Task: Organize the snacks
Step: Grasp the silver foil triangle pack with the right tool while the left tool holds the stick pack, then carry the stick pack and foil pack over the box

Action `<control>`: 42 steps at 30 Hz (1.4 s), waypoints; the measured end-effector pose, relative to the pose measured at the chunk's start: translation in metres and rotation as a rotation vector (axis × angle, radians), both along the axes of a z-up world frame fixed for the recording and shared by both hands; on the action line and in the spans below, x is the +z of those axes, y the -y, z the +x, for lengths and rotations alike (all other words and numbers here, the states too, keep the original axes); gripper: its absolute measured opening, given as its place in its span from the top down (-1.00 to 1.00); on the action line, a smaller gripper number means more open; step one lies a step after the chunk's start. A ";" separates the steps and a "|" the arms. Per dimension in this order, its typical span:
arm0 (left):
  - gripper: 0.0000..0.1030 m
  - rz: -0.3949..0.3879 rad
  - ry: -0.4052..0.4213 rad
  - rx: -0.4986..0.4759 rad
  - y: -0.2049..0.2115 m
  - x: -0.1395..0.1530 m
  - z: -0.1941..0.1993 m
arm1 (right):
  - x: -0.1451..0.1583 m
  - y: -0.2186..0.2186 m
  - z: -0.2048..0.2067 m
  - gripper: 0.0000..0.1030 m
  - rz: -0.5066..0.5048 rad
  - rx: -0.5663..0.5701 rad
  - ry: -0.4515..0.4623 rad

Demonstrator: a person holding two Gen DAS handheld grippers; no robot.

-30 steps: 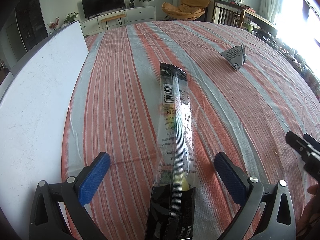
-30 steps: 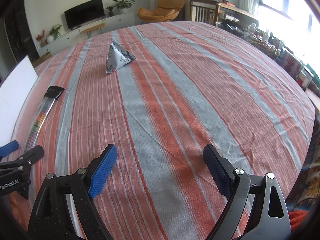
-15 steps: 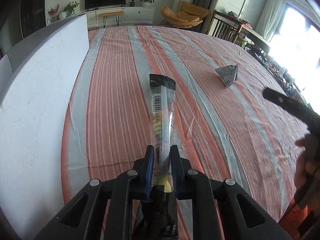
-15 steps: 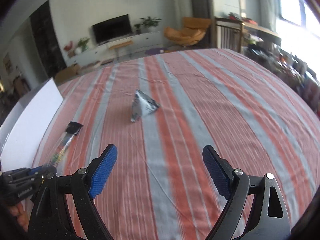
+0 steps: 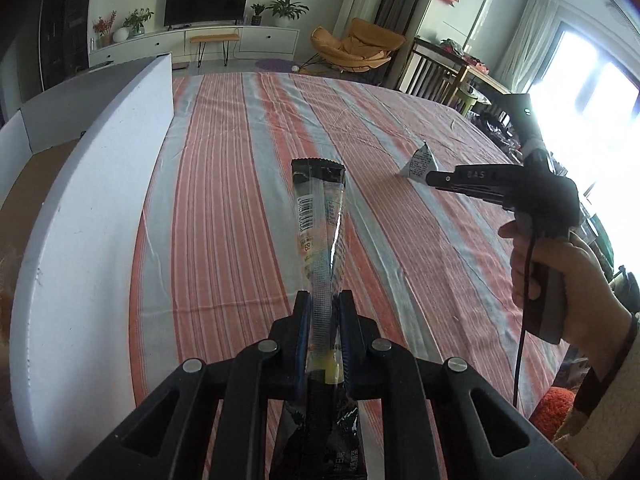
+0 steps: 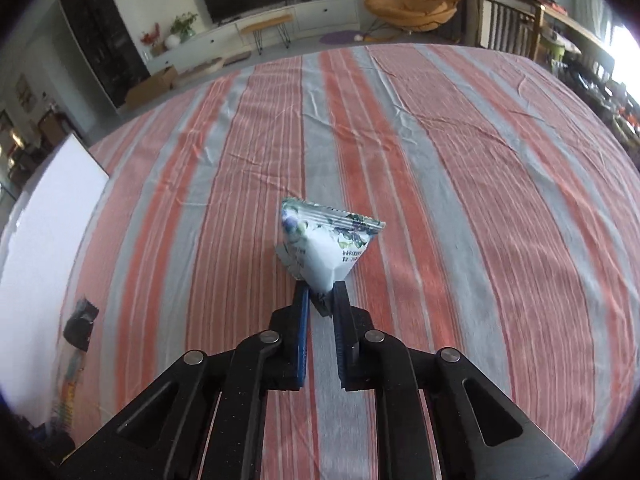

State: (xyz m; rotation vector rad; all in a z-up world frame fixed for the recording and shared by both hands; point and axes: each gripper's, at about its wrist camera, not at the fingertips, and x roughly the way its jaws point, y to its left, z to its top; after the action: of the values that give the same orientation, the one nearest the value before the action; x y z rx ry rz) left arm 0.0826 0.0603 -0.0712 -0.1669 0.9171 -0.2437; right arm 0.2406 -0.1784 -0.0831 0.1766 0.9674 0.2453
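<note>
Two snacks are clamped, neither yet put away: the long stick pack [image 5: 318,236], of crinkly clear film with black ends, is pinched in the left gripper [image 5: 323,344] jaws, raised over the counter [image 5: 240,184]. The puffy pyramid pouch [image 6: 326,242], glossy white, is nipped at one corner by the right gripper [image 6: 321,322] jaws, low over the striped, wrinkled cloth; whether it rests on the cloth cannot be told. Stowing is judged still to come, perhaps in the white-walled box [image 5: 92,216] just beside the counter.

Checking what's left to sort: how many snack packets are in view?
2. The long stick packet is clamped in the left gripper; the triangular packet is pinched in the right gripper. Others may lie out of view.

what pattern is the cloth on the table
Stripes of orange-red and grey with thin white lines on the tablecloth, clearest in the right wrist view.
</note>
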 end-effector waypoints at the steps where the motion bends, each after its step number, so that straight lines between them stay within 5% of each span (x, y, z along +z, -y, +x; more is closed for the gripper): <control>1: 0.74 -0.009 0.005 -0.003 0.000 0.004 -0.002 | 0.006 0.004 -0.009 0.82 0.030 -0.001 0.014; 6: 0.74 -0.053 0.060 -0.032 0.000 0.032 -0.020 | 0.039 -0.003 -0.056 0.90 0.110 0.030 0.076; 12: 0.74 -0.065 0.092 -0.067 -0.004 0.058 -0.045 | 0.040 -0.019 -0.096 0.79 0.060 0.066 0.073; 13: 0.74 -0.063 0.098 -0.069 -0.006 0.061 -0.049 | 0.037 -0.016 -0.101 0.71 0.068 0.057 0.066; 16: 0.74 -0.061 0.112 -0.066 -0.012 0.069 -0.061 | 0.031 0.002 -0.119 -0.16 0.093 -0.005 0.077; 17: 0.74 -0.061 0.115 -0.064 -0.015 0.070 -0.062 | 0.031 0.008 -0.125 -0.22 0.097 -0.032 0.089; 30: 0.74 -0.138 0.125 -0.008 -0.047 0.087 -0.069 | 0.015 0.050 -0.136 -0.30 0.105 -0.173 0.084; 36: 0.74 -0.126 0.158 0.031 -0.067 0.094 -0.075 | 0.028 0.006 -0.113 -0.31 -0.021 -0.063 0.107; 38: 0.74 -0.120 0.164 0.032 -0.069 0.095 -0.076 | 0.030 -0.022 -0.095 -0.47 -0.112 -0.016 0.118; 42: 0.74 -0.104 0.182 0.038 -0.073 0.097 -0.079 | -0.003 -0.059 -0.043 -0.44 -0.299 0.018 0.024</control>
State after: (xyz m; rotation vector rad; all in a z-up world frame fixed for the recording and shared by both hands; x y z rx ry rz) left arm 0.0040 0.1334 0.0262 -0.2537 0.7205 -0.2672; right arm 0.1972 -0.1198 -0.0862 -0.1091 0.9701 0.1165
